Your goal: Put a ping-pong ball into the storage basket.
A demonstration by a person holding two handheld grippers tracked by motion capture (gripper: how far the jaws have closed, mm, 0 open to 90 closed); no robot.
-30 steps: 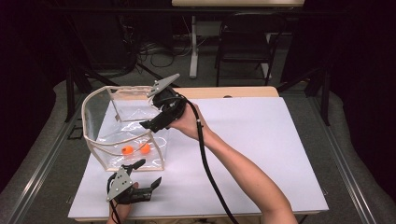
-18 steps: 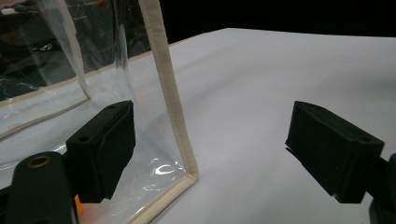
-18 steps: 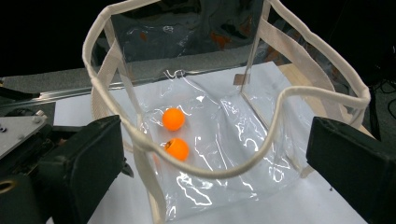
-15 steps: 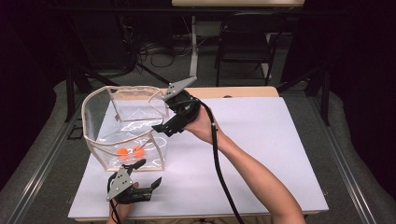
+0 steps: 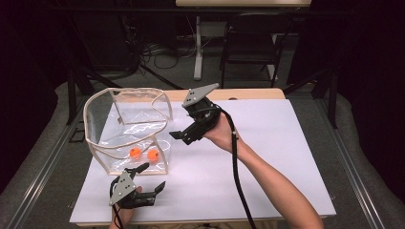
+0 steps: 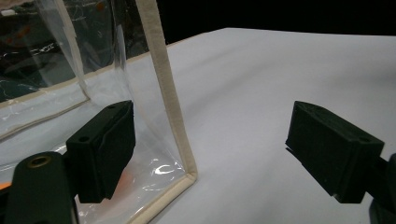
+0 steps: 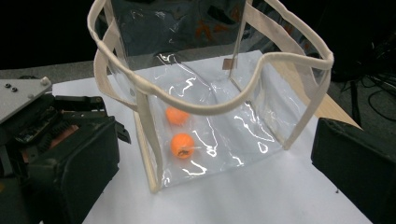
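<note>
A clear plastic bag (image 5: 125, 125) with beige trim stands open-topped on the white table at the left. Two orange balls (image 5: 135, 152) (image 5: 153, 155) lie on its floor, also seen in the right gripper view as the balls (image 7: 177, 115) (image 7: 182, 145). My right gripper (image 5: 184, 137) hangs in the air just right of the bag, pointing at it. Its jaws have just been opening and nothing is between them. My left gripper (image 5: 152, 177) rests open at the bag's near corner. In the left gripper view the bag's beige corner seam (image 6: 163, 93) stands between the wide jaws, untouched.
The white table top (image 5: 286, 152) stretches to the right of the bag. A cable (image 5: 236, 171) trails along the person's right forearm. Chairs and table legs stand in the dark beyond the far edge.
The right gripper has moved to the right, from over the bag's mouth to beside it. The left gripper and both balls have stayed where they were.
</note>
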